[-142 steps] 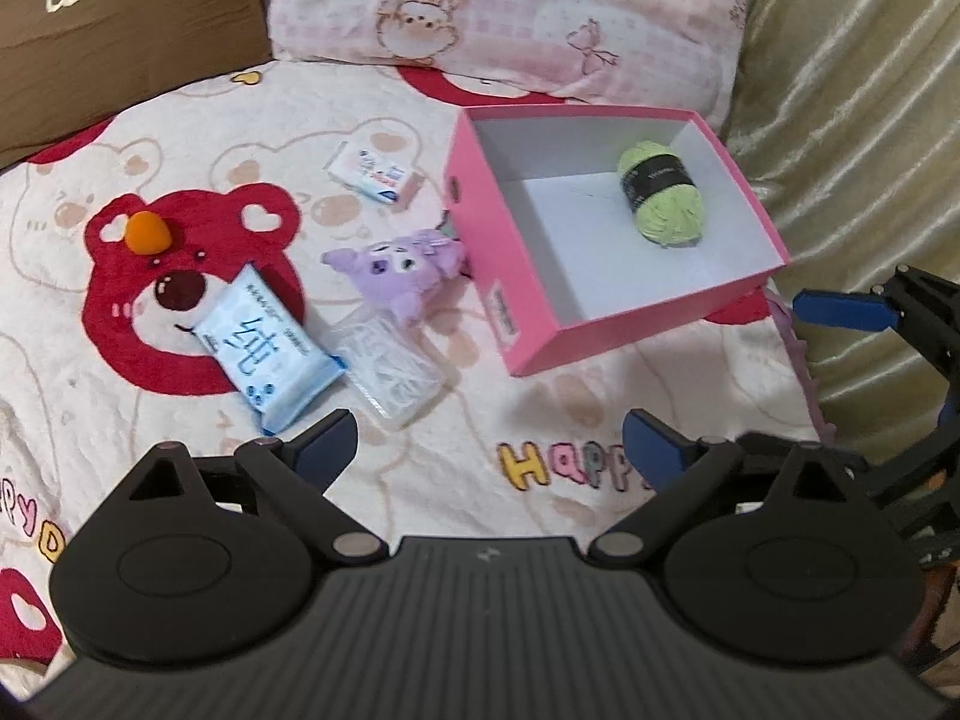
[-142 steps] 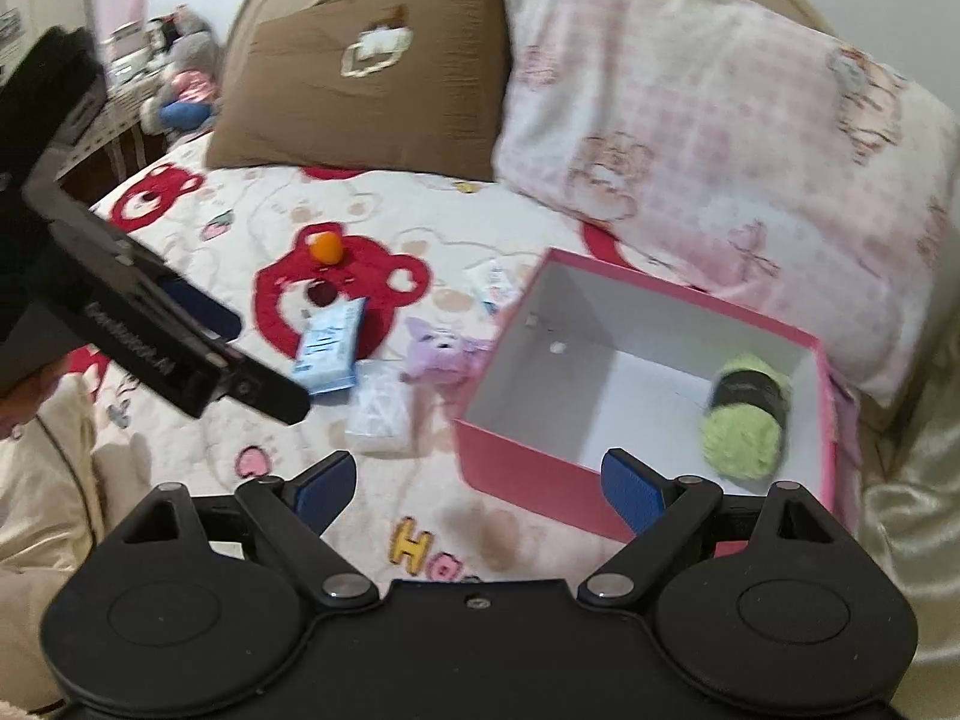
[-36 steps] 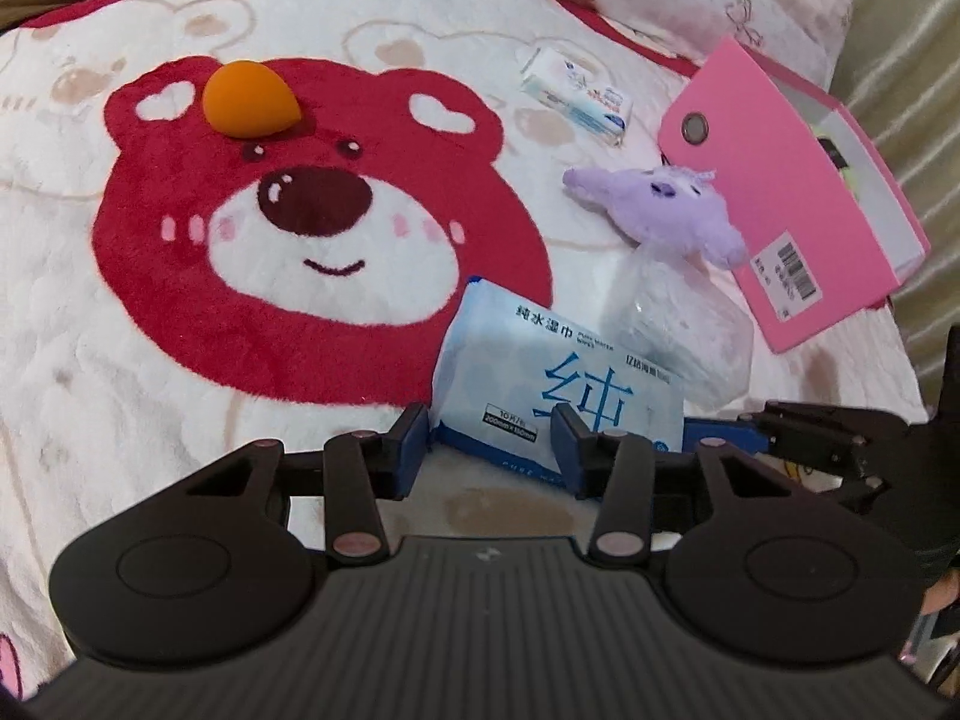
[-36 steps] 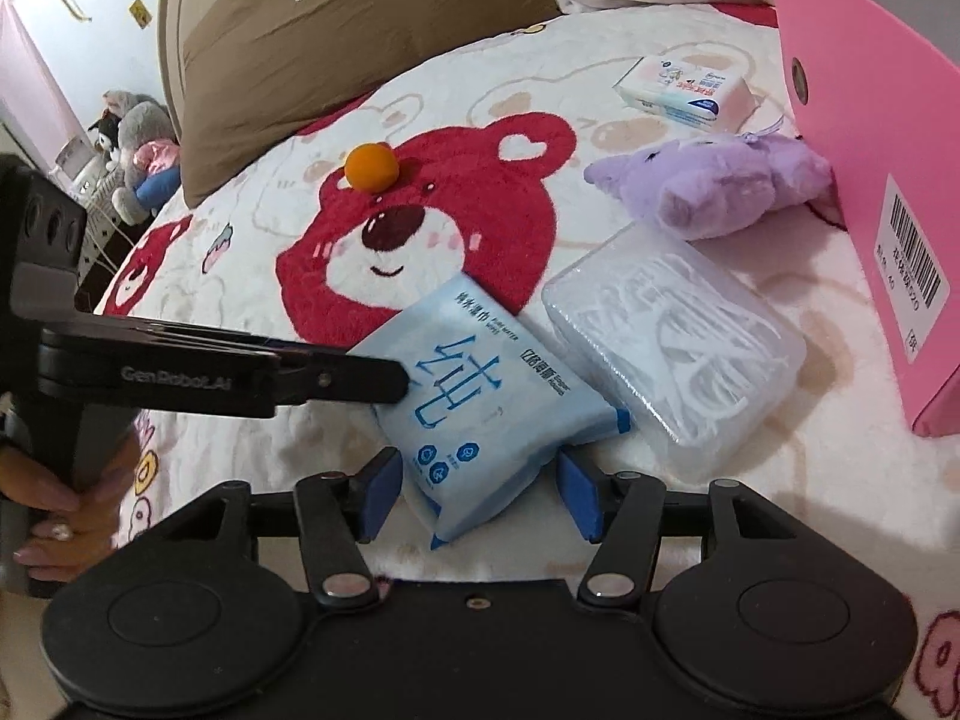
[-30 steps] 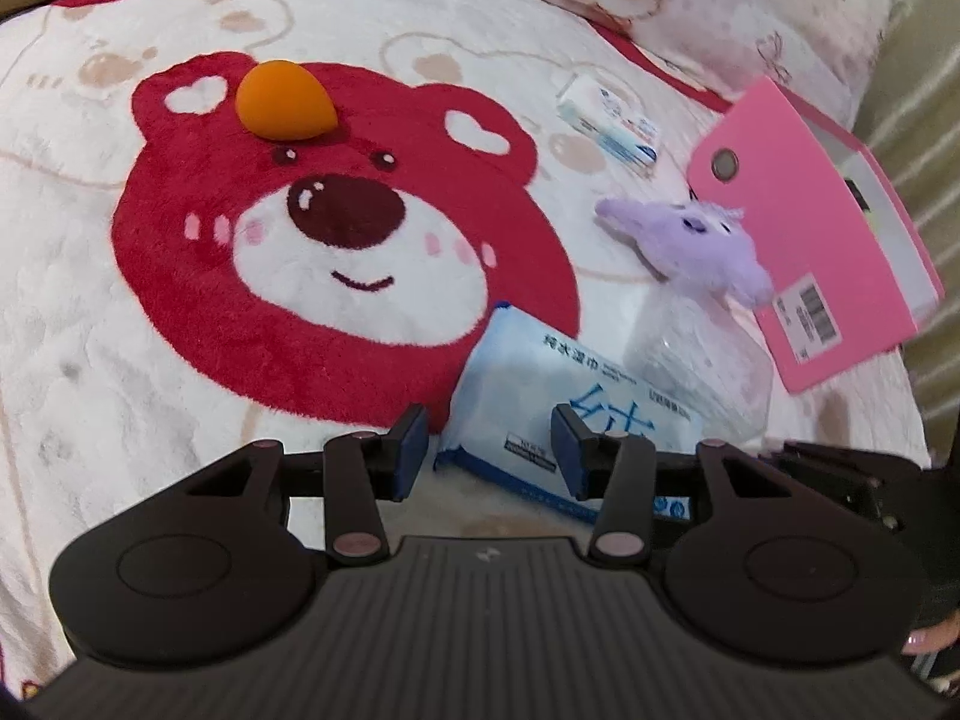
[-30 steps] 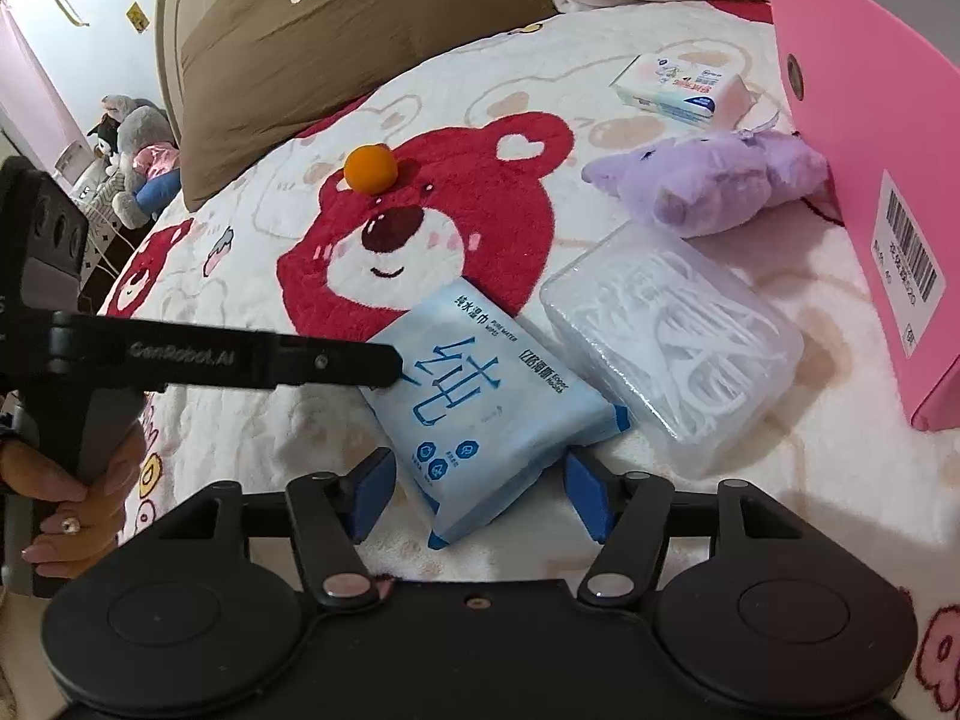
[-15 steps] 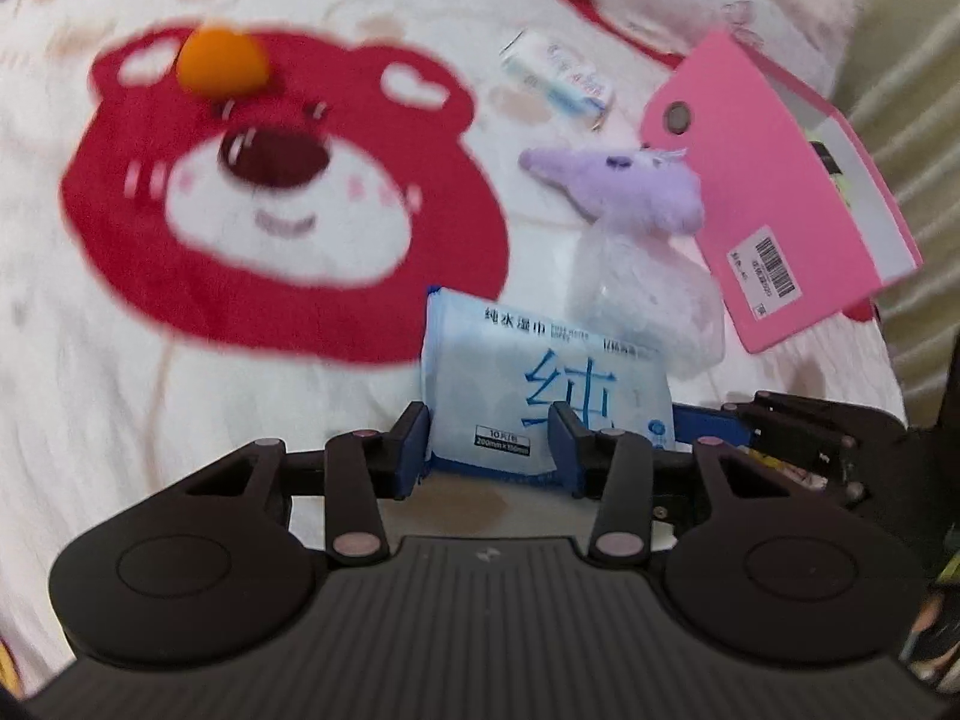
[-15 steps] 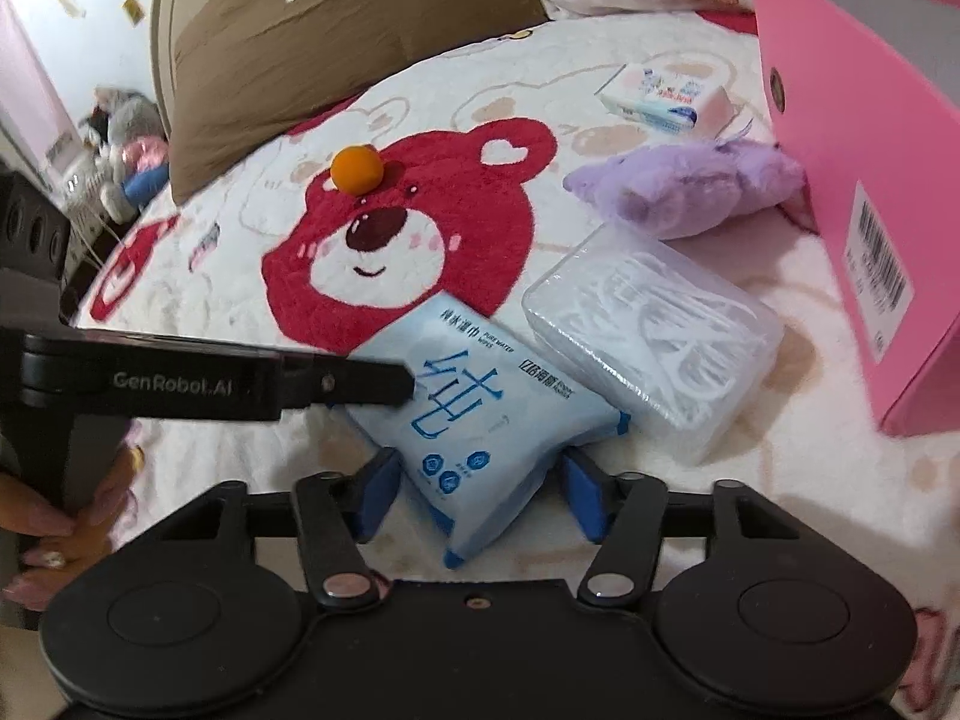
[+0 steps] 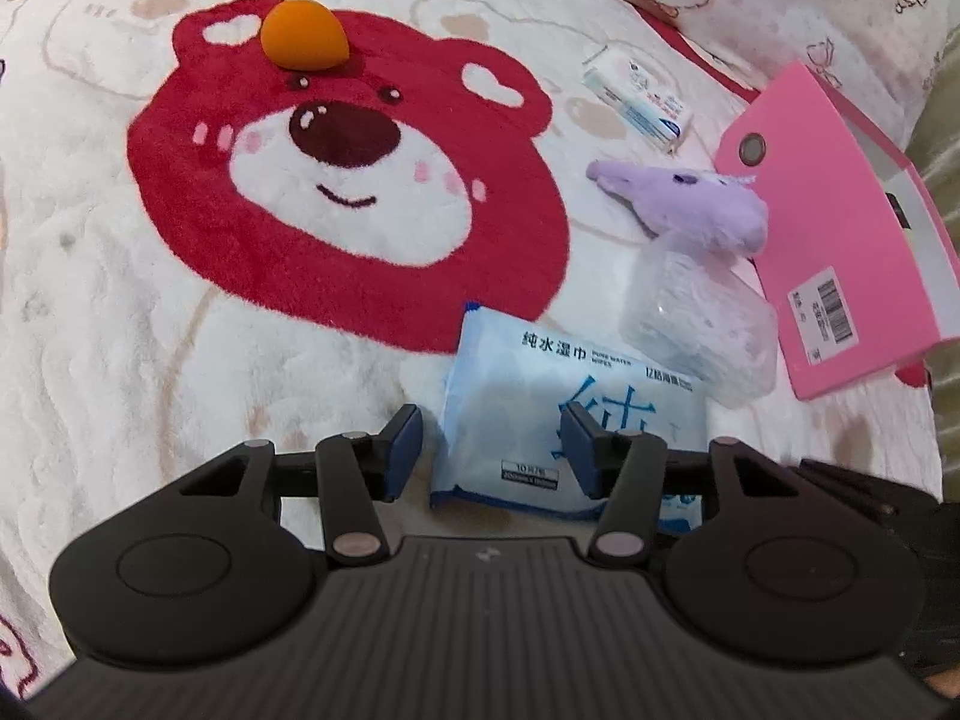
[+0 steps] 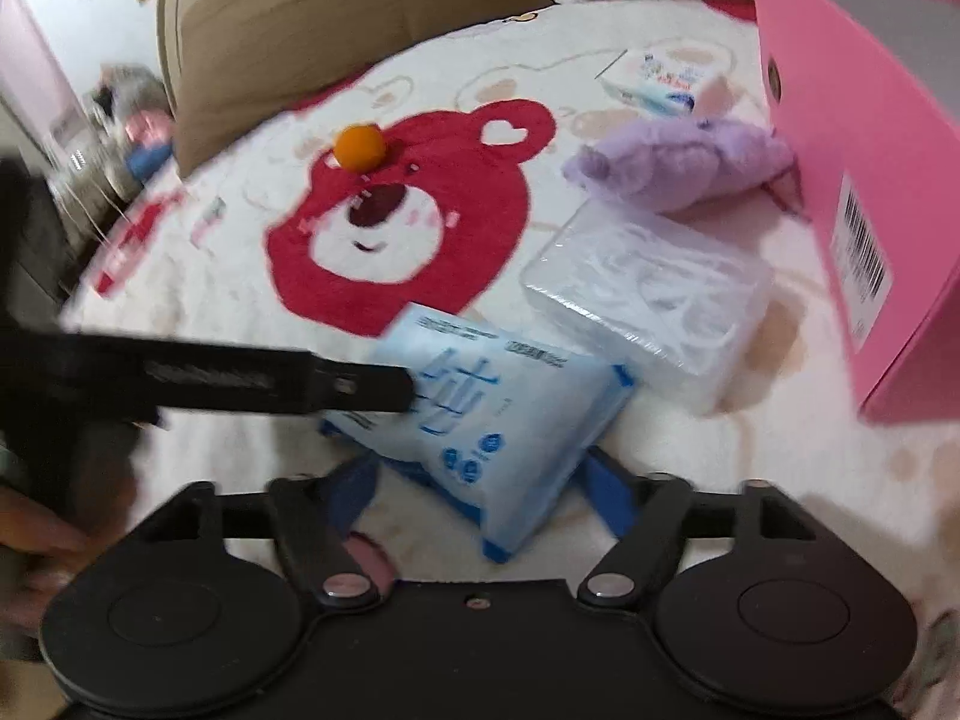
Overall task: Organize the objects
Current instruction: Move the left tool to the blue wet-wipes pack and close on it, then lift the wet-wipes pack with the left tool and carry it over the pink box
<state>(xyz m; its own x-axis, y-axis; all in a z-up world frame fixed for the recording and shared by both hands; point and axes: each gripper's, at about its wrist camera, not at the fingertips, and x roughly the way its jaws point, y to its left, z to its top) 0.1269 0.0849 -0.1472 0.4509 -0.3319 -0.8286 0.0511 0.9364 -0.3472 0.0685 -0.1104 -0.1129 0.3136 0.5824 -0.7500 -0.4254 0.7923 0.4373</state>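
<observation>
The blue wet-wipe pack (image 10: 480,420) lies on the bed between both claws; the right claw (image 10: 480,480) has just spread wide around its near corner, not pressing; the left claw (image 9: 489,441) has just parted, loose across its edge; beyond lies the clear plastic case (image 10: 648,294).

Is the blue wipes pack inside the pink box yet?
No. The wipes pack lies on the blanket, outside the pink box.
</observation>
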